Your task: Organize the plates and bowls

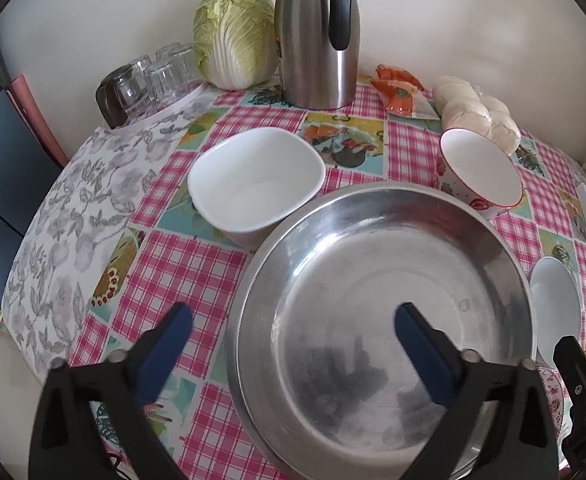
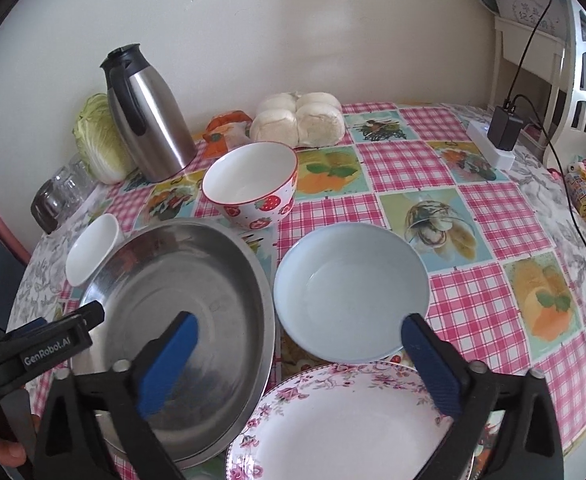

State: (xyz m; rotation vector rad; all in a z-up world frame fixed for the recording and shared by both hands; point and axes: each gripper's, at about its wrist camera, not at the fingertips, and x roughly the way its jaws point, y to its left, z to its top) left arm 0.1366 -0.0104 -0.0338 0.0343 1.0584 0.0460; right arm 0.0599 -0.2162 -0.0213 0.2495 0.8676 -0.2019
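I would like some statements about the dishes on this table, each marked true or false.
1. The steel basin is empty. True.
2. The strawberry bowl is stacked inside the pale blue bowl. False: it stands alone on the tablecloth, behind the blue bowl.
3. Both claws are open and hold nothing. True: left claw, right claw.
4. The floral plate lies nearer the right claw than the blue bowl. True.
5. The white square bowl holds the cabbage. False: it is empty; the cabbage stands by the wall.
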